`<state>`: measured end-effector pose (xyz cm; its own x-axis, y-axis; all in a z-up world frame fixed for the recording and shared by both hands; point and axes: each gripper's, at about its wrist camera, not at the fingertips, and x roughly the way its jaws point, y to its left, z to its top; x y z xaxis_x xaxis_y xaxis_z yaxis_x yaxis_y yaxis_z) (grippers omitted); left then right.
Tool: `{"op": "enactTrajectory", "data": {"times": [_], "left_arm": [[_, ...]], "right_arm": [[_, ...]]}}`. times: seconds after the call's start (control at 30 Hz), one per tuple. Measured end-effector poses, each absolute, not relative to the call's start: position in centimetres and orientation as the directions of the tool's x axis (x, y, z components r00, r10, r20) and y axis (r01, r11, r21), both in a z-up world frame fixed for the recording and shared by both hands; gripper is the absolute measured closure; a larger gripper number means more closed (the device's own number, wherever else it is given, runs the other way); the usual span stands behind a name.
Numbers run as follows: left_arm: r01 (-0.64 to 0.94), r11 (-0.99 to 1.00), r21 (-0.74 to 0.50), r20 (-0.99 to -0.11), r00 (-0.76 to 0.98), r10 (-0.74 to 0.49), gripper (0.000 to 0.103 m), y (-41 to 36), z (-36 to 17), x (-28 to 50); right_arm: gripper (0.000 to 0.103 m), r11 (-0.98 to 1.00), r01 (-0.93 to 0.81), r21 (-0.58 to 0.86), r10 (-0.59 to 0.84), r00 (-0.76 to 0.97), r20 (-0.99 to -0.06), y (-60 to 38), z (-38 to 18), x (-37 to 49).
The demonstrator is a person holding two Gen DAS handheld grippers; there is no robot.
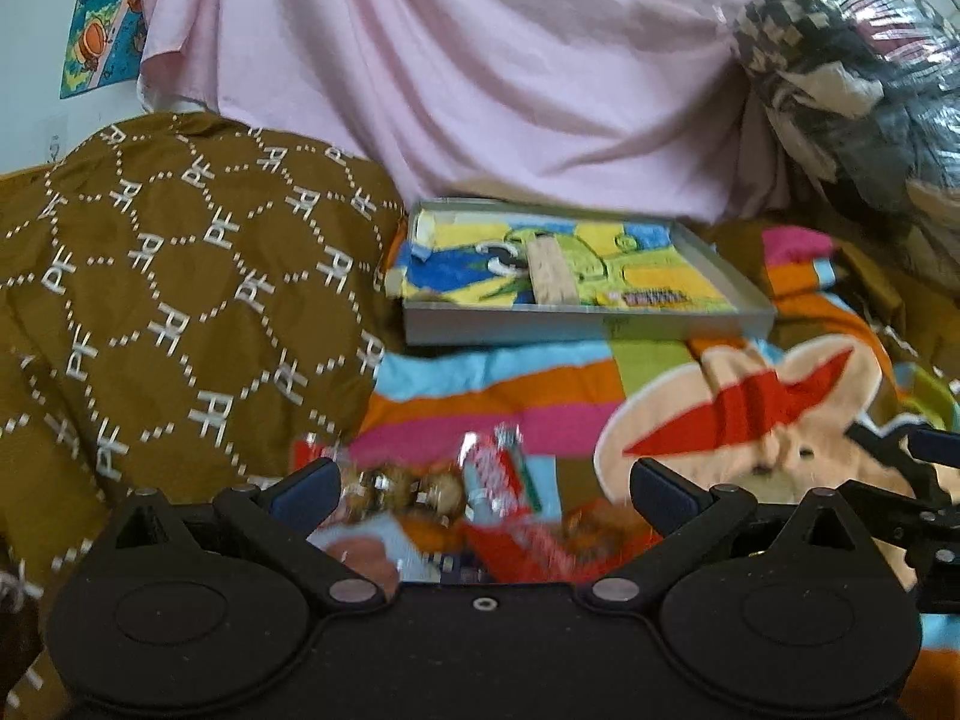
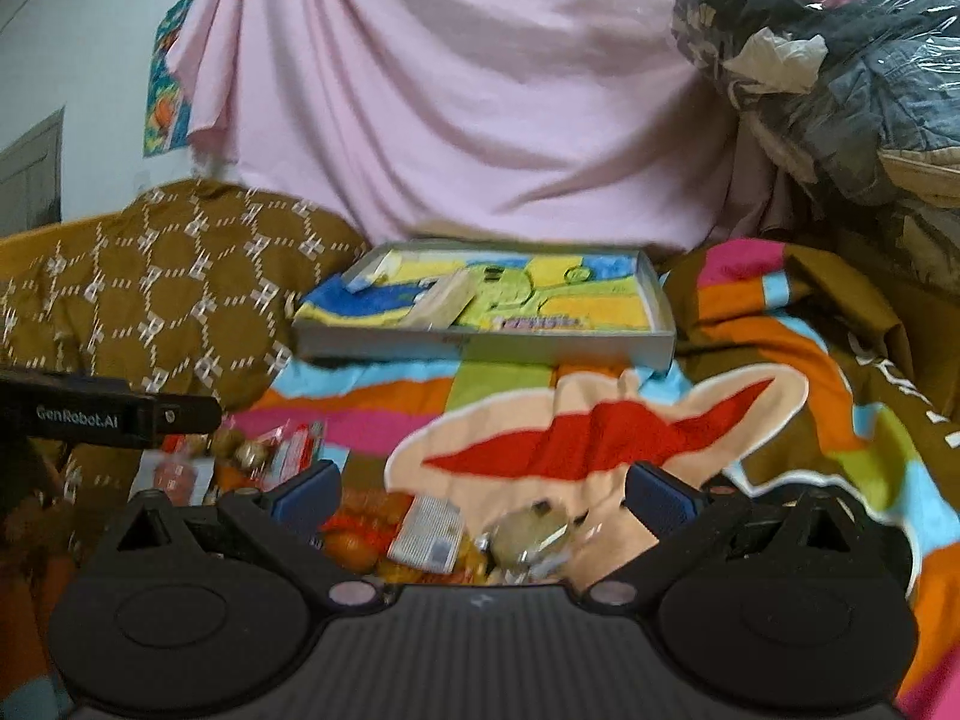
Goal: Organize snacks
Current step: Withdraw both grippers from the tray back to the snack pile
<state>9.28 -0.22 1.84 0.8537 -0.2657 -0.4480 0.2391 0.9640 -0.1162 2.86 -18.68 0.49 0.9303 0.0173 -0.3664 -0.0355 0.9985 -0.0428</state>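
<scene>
Left wrist view: our left gripper [image 1: 483, 483] hangs low over a heap of snacks [image 1: 480, 510] on a striped blanket [image 1: 498, 384], its blue fingers [image 1: 312, 483] spread as wide as they go and holding nothing. Wrapped sweets, a red-and-white packet [image 1: 501, 474] and orange wrappers lie between and just ahead of the fingertips, blurred. Farther back a shallow grey tray [image 1: 588, 321] sits on the blanket with a bright towel [image 1: 600, 276] lining it and what looks like a pale flat stick on top. A brown patterned cushion [image 1: 180, 300] stands to the left of the tray, a pink sheet [image 1: 480, 60] hangs behind. At the right edge we glimpse part of the other gripper.

Right wrist view: our right gripper [image 2: 480, 495] also stands wide open and empty, over the right end of the same heap: an orange bag [image 2: 360, 522], a white-labelled packet [image 2: 426, 534] and a clear wrapped sweet [image 2: 528, 534] lie between its fingers. The left gripper's body pokes in from the left edge. The tray lies well beyond, straight ahead.

We judge this to be the reach for a first pick, with no snack visibly in the tray yet. Next, each hand must settle its fingers around a single packet, close firmly on the slippery wrapping, then carry it forward to the tray without dragging its neighbours.
</scene>
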Motion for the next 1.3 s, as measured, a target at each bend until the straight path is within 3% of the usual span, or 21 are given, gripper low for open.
{"op": "enactTrajectory", "data": {"times": [0.67, 1.1, 1.3], "left_arm": [[0.174, 0.978, -0.114, -0.632, 0.747, -0.207, 0.001, 2.2, -0.5, 7.1], [0.185, 0.976, -0.115, -0.672, 0.709, -0.214, 0.001, 2.2, -1.7, 8.1], [0.210, 0.969, -0.128, -0.671, 0.701, -0.241, 0.001, 2.1, -1.8, 8.6]], "right_arm": [[0.000, 0.994, -0.080, -0.078, 0.030, 0.864, -0.502, -16.0, -3.2, 0.7], [0.000, 0.989, -0.092, -0.113, 0.015, 0.834, -0.551, -15.1, -4.3, 2.2], [0.000, 0.980, -0.109, -0.168, 0.003, 0.847, -0.531, -14.9, -4.2, 2.8]]}}
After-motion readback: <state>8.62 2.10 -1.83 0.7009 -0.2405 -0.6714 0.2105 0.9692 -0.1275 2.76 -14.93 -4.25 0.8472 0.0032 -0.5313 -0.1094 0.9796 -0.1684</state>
